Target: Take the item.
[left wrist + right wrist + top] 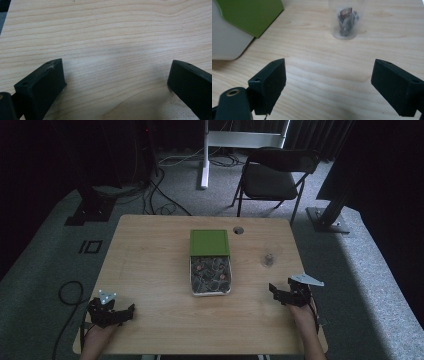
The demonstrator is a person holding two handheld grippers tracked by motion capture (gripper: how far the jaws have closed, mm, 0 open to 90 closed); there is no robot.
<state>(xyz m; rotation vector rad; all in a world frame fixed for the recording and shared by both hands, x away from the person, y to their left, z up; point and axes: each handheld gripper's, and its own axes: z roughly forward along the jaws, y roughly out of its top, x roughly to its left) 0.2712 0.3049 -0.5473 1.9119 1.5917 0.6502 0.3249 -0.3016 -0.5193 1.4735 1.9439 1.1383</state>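
Tabletop [150,270] of pale wood carried my two grippers near its front edge, one at each corner. My left gripper [121,312] rested at the front left, well apart from the box; in the left gripper view its fingers [41,86] stood wide, with bare wood grain between them and nothing held. My right gripper [278,292] sat at the front right, pointed toward the middle of the tabletop. In the right gripper view its fingers [268,82] were likewise spread wide and held nothing.

The open box [210,275] lay at the centre of the tabletop, roughly midway between my grippers, and touched by neither. Its green lid [209,242] lay at the far end, overlapping the tray, which held small dark items I could not identify. A corner of that lid [249,15] showed at the upper left of the right gripper view.

A small clear cup [346,22] with dark contents stood upright ahead of my right gripper, apart from its fingers. In the high view it appeared to the right of the box as a faint mark [268,259].

A black chair [272,175] stood on the floor beyond the far edge.
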